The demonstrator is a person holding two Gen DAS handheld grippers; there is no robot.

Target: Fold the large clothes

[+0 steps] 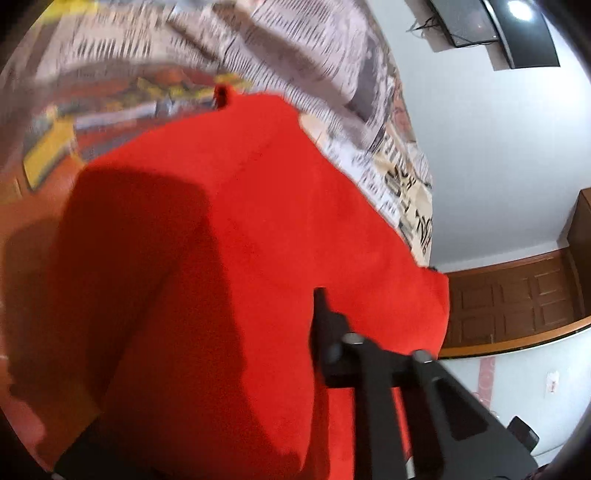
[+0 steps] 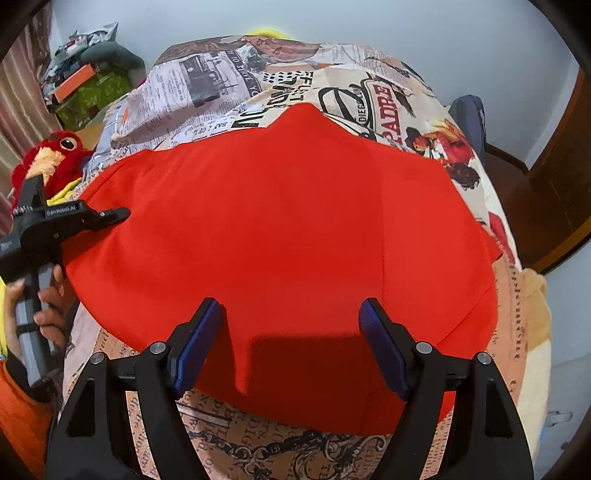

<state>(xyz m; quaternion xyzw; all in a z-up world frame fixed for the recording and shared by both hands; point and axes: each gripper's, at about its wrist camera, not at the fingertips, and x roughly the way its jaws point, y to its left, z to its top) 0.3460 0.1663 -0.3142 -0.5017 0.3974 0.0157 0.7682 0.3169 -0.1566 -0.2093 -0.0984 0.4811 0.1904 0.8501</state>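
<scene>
So the red garment (image 2: 280, 236) lies spread on the printed bedsheet (image 2: 236, 450). Right gripper (image 2: 290, 343) hangs wide open over its near edge. Left gripper (image 2: 123, 213) pinches the cloth's left edge; only the right view shows a plush toy (image 2: 55, 155).

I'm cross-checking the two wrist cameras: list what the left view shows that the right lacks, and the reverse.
Left wrist only: a dark wall-mounted screen and brown panelled wood.

Right wrist only: a red plush bird, the open right gripper with blue pads, the left gripper seen from outside, and the hand holding it.

Both: the red garment spread on the newspaper-print bedsheet.
</scene>
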